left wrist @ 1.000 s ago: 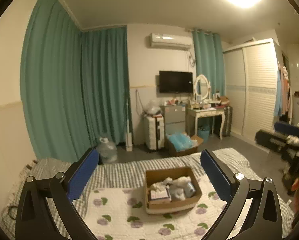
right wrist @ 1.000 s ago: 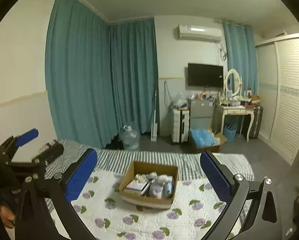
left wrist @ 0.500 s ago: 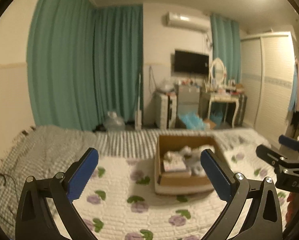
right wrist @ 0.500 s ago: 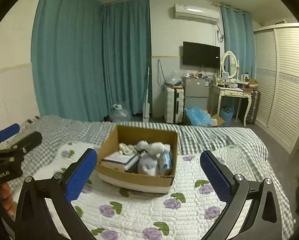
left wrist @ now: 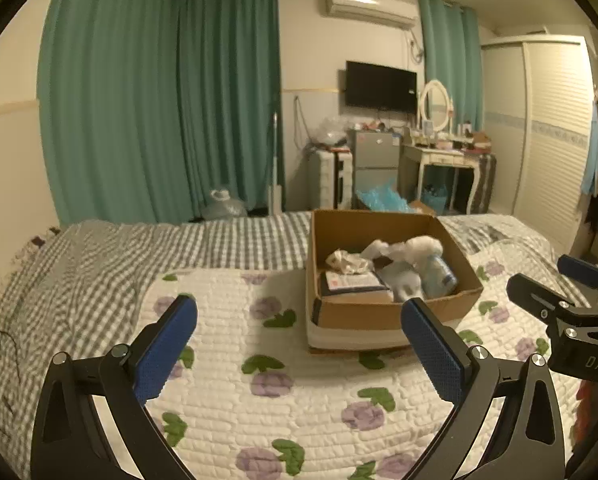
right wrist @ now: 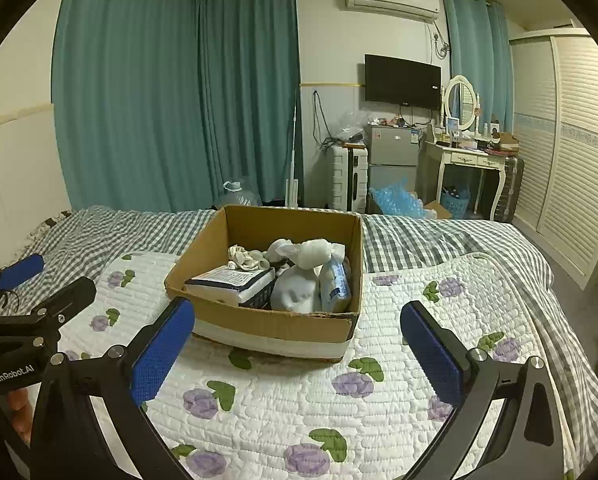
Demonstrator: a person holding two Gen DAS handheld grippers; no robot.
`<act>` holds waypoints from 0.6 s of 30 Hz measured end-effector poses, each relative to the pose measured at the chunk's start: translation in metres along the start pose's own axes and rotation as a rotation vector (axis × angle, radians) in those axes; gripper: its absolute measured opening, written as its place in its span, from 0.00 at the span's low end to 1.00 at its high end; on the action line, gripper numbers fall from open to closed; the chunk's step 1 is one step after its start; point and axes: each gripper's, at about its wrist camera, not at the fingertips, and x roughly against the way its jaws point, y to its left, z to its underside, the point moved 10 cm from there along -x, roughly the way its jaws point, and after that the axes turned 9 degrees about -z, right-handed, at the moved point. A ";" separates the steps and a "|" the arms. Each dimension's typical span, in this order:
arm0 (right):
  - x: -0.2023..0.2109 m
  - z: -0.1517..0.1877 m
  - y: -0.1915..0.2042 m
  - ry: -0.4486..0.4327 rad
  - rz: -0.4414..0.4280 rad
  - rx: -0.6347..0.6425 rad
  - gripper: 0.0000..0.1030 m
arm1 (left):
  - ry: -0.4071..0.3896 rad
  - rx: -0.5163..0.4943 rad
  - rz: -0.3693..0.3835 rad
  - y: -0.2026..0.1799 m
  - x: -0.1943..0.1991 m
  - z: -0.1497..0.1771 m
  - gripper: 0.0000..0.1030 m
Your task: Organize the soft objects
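The cardboard box (right wrist: 267, 280) sits centre frame, dead ahead of the right gripper (right wrist: 297, 340). The left gripper (left wrist: 299, 340) sees it upper right. Both grippers gape wide, holding nothing.

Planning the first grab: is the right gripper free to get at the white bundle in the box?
Probably yes. The right gripper is open and empty, the cardboard box has no lid, and the white bundle lies on top, uncovered.

The right gripper (right wrist: 297, 344), fingers (right wrist: 163, 350) spread wide, hovers before a cardboard box (right wrist: 267, 320) of soft items on the quilt (right wrist: 379, 420).
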 end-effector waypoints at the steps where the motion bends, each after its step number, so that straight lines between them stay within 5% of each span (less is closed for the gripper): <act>1: 0.001 0.000 -0.001 0.000 0.002 0.000 1.00 | -0.002 -0.001 0.001 0.000 0.000 -0.001 1.00; 18: 0.002 0.001 0.001 -0.003 0.004 0.000 1.00 | 0.002 -0.020 0.009 -0.004 0.000 -0.002 1.00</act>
